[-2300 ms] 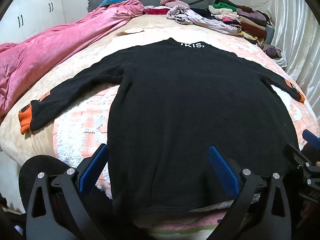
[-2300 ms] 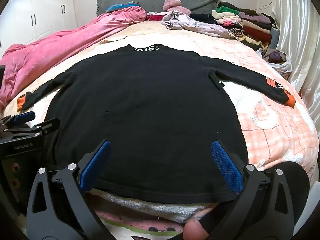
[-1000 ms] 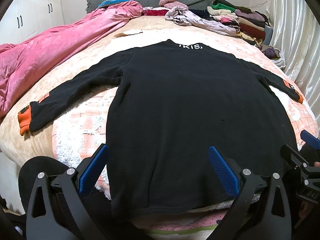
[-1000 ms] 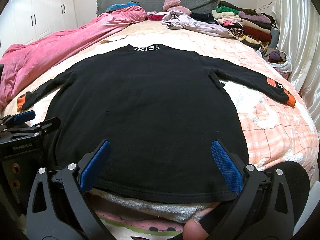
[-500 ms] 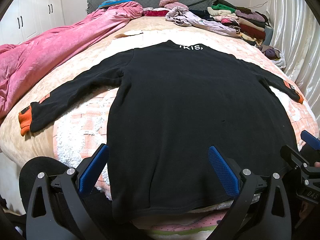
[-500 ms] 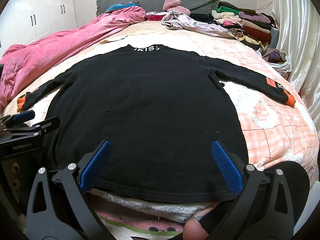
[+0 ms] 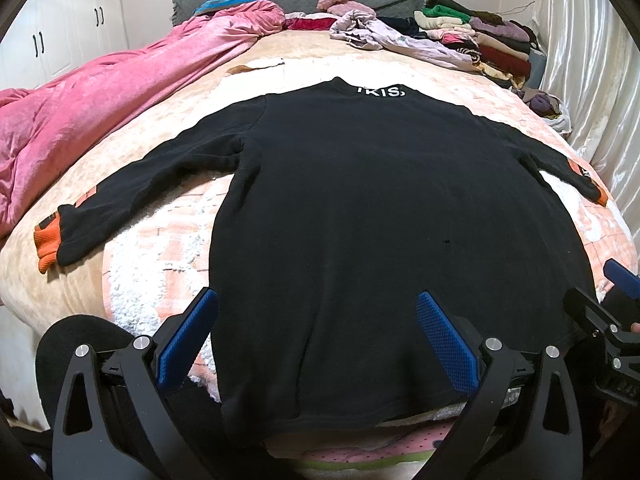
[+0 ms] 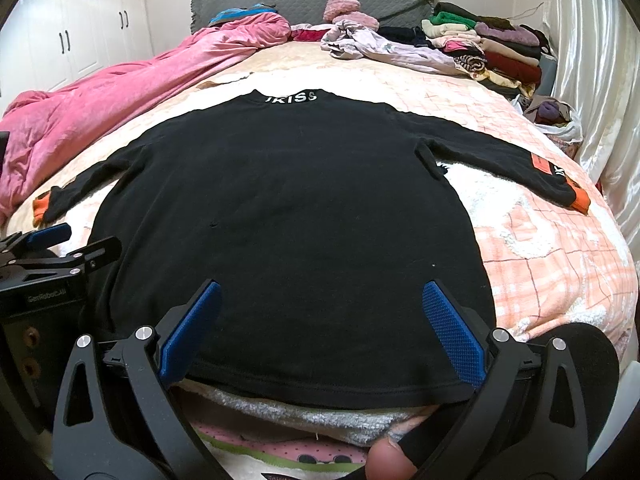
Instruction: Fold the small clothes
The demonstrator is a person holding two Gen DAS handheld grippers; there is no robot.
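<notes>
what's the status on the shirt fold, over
Left gripper open, right gripper open, both empty at the hem. Black sweater flat on the bed, sleeves spread, unfolded. Nothing on it; pink blanket and clothes pile well clear.

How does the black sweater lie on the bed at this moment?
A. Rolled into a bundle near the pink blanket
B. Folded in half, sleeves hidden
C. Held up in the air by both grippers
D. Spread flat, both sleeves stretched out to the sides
D: the black sweater lies flat on the bed with its orange cuffs far out at each side, while the left gripper and right gripper are open and hold nothing.
</notes>
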